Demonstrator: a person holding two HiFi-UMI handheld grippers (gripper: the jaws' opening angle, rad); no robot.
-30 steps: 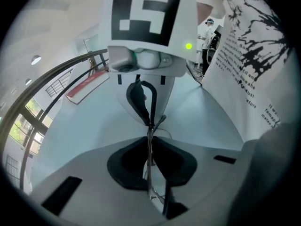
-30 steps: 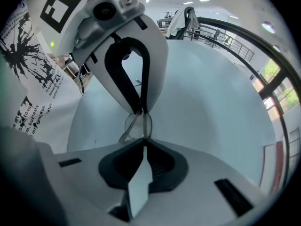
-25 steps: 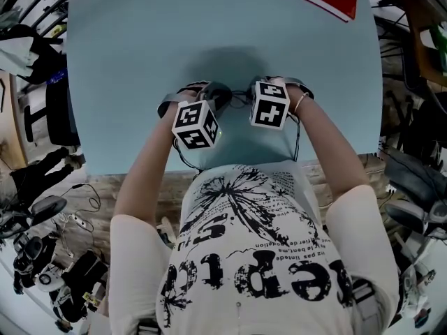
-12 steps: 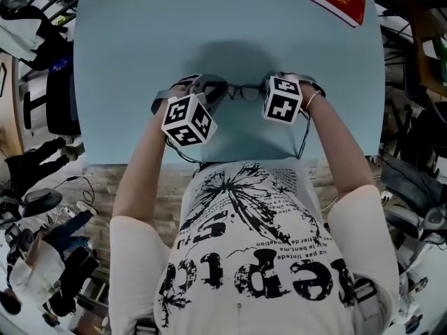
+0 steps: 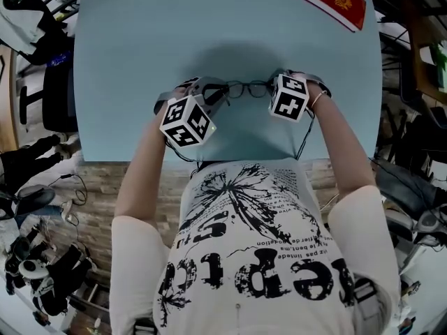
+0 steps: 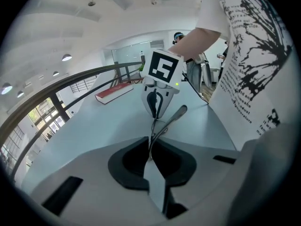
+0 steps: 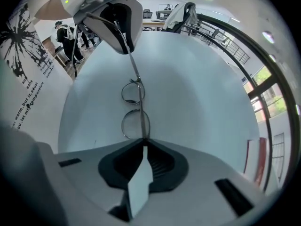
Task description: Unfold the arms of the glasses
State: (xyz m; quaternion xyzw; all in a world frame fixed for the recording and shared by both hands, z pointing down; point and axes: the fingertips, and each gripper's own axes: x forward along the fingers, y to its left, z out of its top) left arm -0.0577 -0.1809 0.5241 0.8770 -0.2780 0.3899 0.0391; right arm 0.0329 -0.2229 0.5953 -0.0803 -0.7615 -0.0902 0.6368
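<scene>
More glasses (image 7: 135, 124) show between left gripper (image 6: 150, 146) and right gripper (image 7: 142, 143) now.

Head view: both ends of the glasses (image 5: 246, 89) are covered by the left gripper (image 5: 209, 95) and right gripper (image 5: 278, 89), arms indistinguishable. Red book (image 5: 330, 0) is cut by top edge. Left gripper view: lenses can't be made out.

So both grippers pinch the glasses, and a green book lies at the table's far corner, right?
The book is red, not green, as the head view shows. The left gripper and right gripper do pinch the glasses.
</scene>
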